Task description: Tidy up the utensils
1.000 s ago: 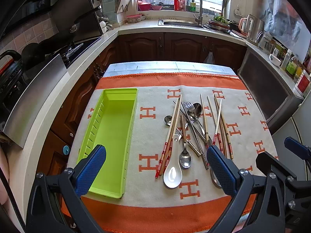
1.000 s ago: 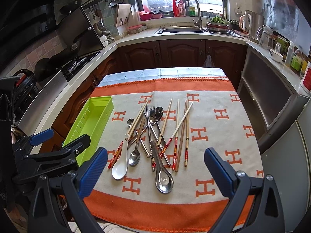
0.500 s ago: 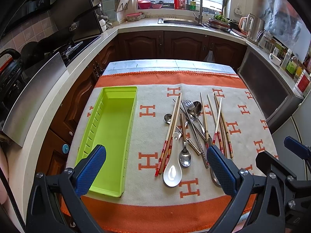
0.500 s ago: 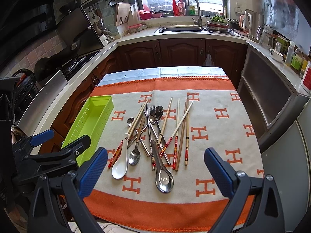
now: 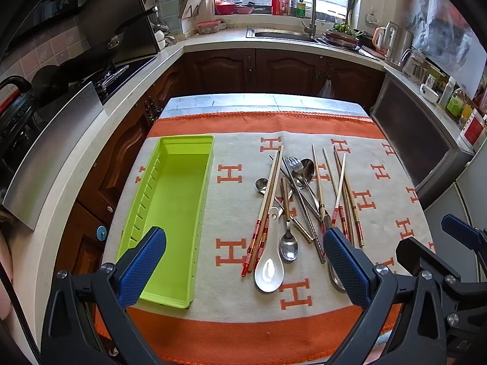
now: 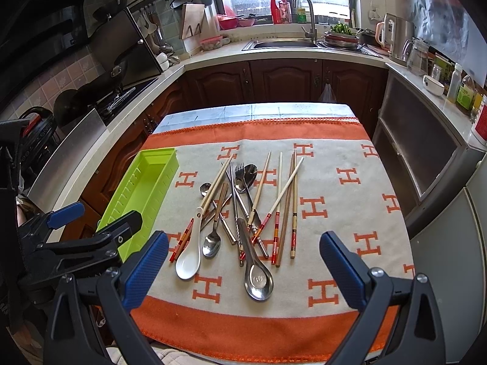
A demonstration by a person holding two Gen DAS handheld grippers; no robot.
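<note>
The green tray (image 5: 170,213) lies empty on the table's cloth (image 5: 237,307), its whole inside open from above; only the small ribs along its left wall narrow it. Between the tray and the utensil pile (image 6: 243,210) runs a bare strip of cloth, wide enough to pass along. The pile itself is tangled: chopsticks (image 6: 284,200) cross over the fork (image 6: 240,168) and metal spoons, so few pieces lie clear. The white spoon (image 6: 188,261) sits at the pile's edge nearest the tray, its bowl free. Right of the pile and beyond it, the cloth lies bare.
</note>
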